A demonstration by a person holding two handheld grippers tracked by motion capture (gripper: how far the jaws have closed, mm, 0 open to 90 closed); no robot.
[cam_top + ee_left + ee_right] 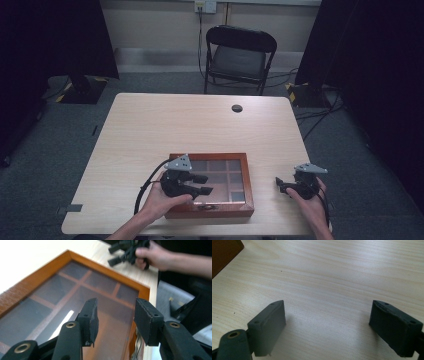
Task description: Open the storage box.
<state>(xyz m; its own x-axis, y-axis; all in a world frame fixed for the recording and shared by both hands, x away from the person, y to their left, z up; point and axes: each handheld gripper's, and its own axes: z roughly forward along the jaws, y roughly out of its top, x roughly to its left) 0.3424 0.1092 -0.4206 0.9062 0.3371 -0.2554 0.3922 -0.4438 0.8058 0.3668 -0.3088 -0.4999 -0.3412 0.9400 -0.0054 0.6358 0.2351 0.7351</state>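
A shallow wooden box with a glass lid over several compartments lies at the table's near edge. My left gripper hovers over the lid's left half, jaws pointing right. In the left gripper view the left gripper is open just above the glass, with the box's orange-brown frame beyond. My right gripper is held low over bare table to the right of the box, apart from it. In the right gripper view the right gripper is wide open with nothing between its fingers, and a box corner shows at top left.
The light wooden table has a round cable hole near its far edge. A black folding chair stands behind it. Dark curtains hang at both sides, with cables on the grey floor. The other hand and right gripper appear beyond the box.
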